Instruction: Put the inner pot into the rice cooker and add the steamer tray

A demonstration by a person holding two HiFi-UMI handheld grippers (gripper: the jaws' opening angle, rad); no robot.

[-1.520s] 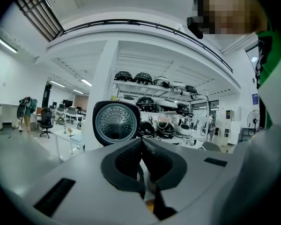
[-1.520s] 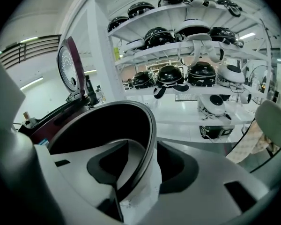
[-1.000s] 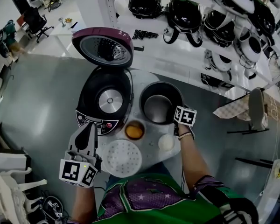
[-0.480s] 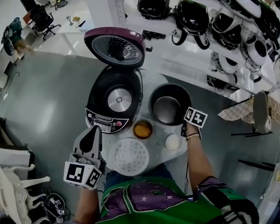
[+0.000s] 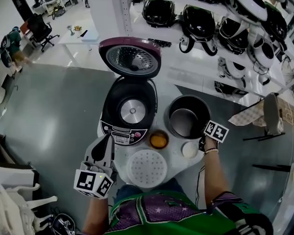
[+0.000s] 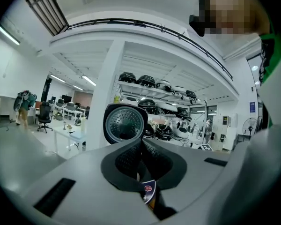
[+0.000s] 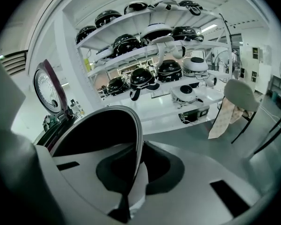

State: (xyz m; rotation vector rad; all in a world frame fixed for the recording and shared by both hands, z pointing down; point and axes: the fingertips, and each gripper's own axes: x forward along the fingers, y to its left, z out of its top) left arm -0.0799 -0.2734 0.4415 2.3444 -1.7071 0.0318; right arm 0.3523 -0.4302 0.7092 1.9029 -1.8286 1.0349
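Observation:
The purple rice cooker (image 5: 130,112) stands open on a small round table (image 5: 175,156), its lid (image 5: 130,58) tipped back and its cavity empty. To its right is the dark inner pot (image 5: 187,122). My right gripper (image 5: 205,137) is shut on the pot's near right rim; in the right gripper view the rim (image 7: 139,139) runs between the jaws of the right gripper (image 7: 133,184). The white perforated steamer tray (image 5: 147,169) lies at the table's front. My left gripper (image 5: 106,148), shut and holding nothing, hovers by the cooker's control panel; the left gripper (image 6: 141,156) faces the lid (image 6: 125,123).
An orange-filled bowl (image 5: 159,140) and a small white cup (image 5: 189,150) sit between pot and tray. Shelves of helmets (image 5: 206,18) rise behind the table. A chair with cloth (image 5: 267,112) stands at the right, and grey floor lies to the left.
The head view has swung, so cooker, pot and tray now sit further right and lower. The right gripper keeps its hold on the pot rim. The left gripper has followed beside the cooker.

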